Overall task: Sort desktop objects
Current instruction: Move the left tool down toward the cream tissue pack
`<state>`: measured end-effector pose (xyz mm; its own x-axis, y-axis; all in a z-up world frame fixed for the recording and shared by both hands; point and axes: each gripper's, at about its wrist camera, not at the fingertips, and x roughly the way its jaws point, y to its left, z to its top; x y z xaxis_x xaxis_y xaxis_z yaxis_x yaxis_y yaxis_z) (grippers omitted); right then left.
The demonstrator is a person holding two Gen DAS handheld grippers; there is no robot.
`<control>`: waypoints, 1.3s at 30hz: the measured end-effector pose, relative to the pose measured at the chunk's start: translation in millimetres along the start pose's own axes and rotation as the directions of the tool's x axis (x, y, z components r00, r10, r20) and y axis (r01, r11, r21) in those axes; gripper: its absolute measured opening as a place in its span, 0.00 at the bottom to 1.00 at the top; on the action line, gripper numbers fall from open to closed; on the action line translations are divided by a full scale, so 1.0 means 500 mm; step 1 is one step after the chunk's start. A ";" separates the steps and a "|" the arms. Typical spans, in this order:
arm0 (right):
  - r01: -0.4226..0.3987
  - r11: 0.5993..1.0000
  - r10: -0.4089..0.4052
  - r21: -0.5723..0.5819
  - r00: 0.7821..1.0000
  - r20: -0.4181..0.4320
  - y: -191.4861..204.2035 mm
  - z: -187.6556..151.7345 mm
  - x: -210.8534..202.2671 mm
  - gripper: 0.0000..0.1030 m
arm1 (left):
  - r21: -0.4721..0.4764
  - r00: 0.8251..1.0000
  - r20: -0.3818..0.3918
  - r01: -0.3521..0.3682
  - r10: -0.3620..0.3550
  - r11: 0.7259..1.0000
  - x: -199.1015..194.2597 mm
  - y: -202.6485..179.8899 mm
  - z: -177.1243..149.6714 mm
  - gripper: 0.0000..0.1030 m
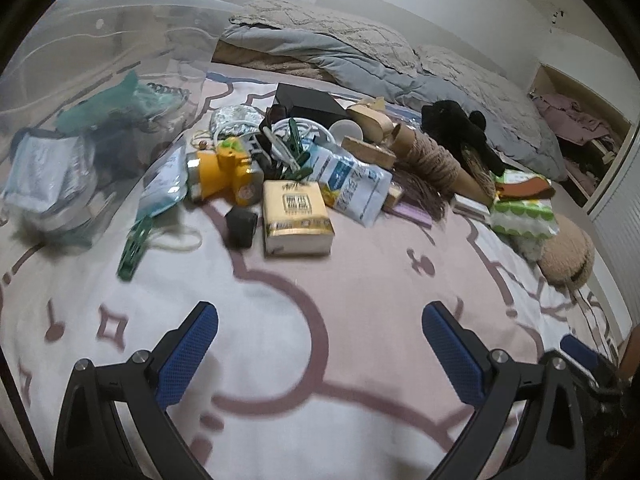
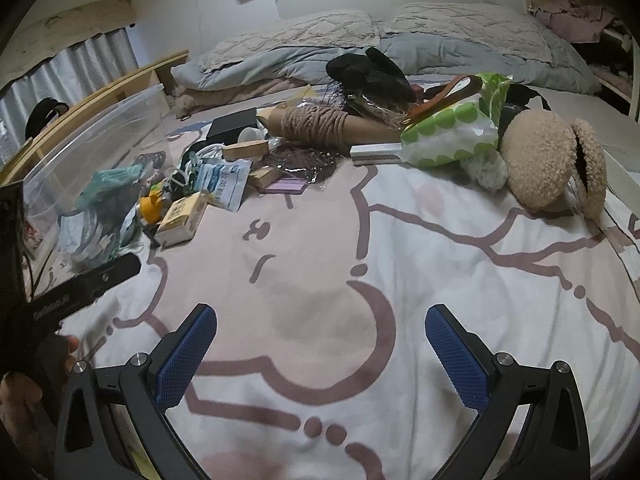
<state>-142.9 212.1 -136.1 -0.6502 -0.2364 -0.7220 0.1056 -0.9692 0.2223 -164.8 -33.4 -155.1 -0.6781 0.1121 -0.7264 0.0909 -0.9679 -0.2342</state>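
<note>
Bedroom clutter sits on a bed [image 1: 320,360] spread with a pink-and-white cartoon blanket, with pillows and a grey duvet bunched at the far end. Left of the pile stands a clear storage bin [image 1: 100,60]; through its wall show a few packets and something teal, so some sorting looks done, though what exactly lies inside is hard to read through the plastic.

Most of the work appears to remain. The heap [image 1: 312,152] stretches across the middle of the bed: a fuzzy beige plush [image 2: 548,164] at the right end, a black plush [image 1: 460,128], a spool of twine [image 1: 432,158], a green-dotted bag [image 2: 452,132], a black box [image 1: 308,104], a tissue pack [image 1: 296,220] nearest the left camera, a yellow toy [image 1: 224,168], and a green clip [image 1: 134,248] lying apart towards the bin. Smaller bits tangled in the centre cannot be told apart.

Left tongs [image 1: 320,344] and right tongs [image 2: 320,344] both hover over bare blanket, spread wide, holding nothing, well short of the heap.
</note>
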 end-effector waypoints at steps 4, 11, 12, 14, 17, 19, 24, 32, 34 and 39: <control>-0.012 0.999 0.012 0.031 1.000 0.000 -0.013 -0.007 0.019 1.00 | -0.005 0.999 0.003 0.036 -0.036 0.999 0.036 0.006 0.025 0.99; -0.040 0.991 0.052 0.124 0.994 -0.095 -0.033 -0.026 0.064 1.00 | -0.041 0.999 -0.030 0.039 -0.040 0.998 0.095 0.031 0.056 0.98; -0.036 0.992 0.047 0.122 0.995 -0.092 -0.030 -0.027 0.064 1.00 | -0.045 0.999 -0.032 0.040 -0.042 0.998 0.101 0.033 0.060 0.98; -0.021 0.993 0.032 0.119 0.995 -0.092 -0.026 -0.028 0.066 1.00 | -0.055 0.998 -0.037 0.049 -0.051 0.997 0.112 0.038 0.068 0.98; -0.003 0.994 0.012 0.112 0.996 -0.084 -0.021 -0.030 0.069 1.00 | -0.072 0.996 -0.045 0.079 -0.083 0.994 0.132 0.045 0.083 0.98; -0.008 0.992 0.017 0.122 0.997 -0.074 -0.024 -0.030 0.069 1.00 | -0.069 0.995 -0.043 0.088 -0.091 0.994 0.141 0.042 0.090 0.98; -0.047 0.979 0.057 0.197 0.997 -0.043 -0.039 -0.026 0.070 1.00 | -0.023 0.993 -0.010 0.117 -0.117 0.993 0.151 0.028 0.109 0.98; -0.025 0.990 0.035 0.139 0.997 -0.067 -0.029 -0.027 0.082 1.00 | 0.037 0.993 0.016 0.116 -0.117 0.993 0.174 0.016 0.135 0.92; 0.002 0.995 0.005 0.096 0.997 -0.077 -0.019 -0.030 0.086 1.00 | 0.045 0.992 0.025 0.119 -0.120 0.992 0.174 0.014 0.144 0.80; 0.042 0.998 -0.039 0.040 0.996 -0.085 -0.008 -0.035 0.093 1.00 | 0.051 0.993 0.019 0.116 -0.117 0.992 0.187 0.021 0.168 0.67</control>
<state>-160.5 204.0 -182.0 -0.5878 -0.2037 -0.7830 0.0476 -0.9748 0.2179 -288.4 -51.9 -171.4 -0.6980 0.2203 -0.6813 -0.0258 -0.9586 -0.2836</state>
